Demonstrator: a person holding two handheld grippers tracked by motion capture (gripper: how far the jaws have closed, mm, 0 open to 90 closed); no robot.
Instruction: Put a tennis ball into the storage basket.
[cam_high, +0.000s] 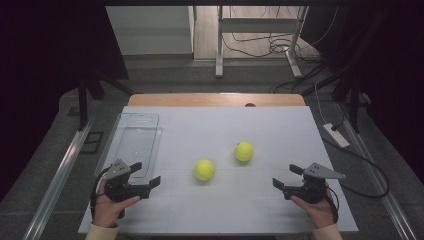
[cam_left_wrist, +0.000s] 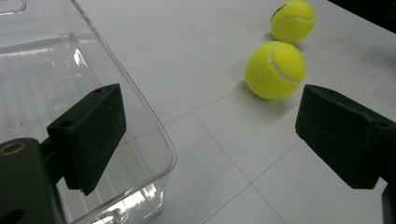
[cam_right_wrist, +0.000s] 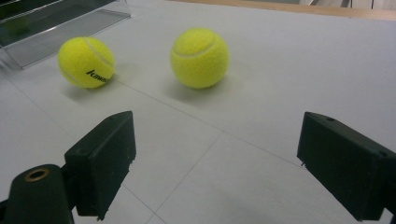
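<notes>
The big white bench covers the middle of the high view. A clear plastic box sits at its left side. Two yellow balls lie apart near the middle: one ball lower left, the other ball upper right. The left hand-held gripper at lower left and the right hand-held gripper at lower right both gape wide, holding nothing.

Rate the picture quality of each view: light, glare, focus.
High view: white table evenly lit, surroundings nearly black, mild wide-angle bend. Left gripper view: glare streaks on the clear bin, nearer tennis ball sharp with a soft shadow. Right gripper view: both balls sharp, the close black pads slightly soft.
</notes>
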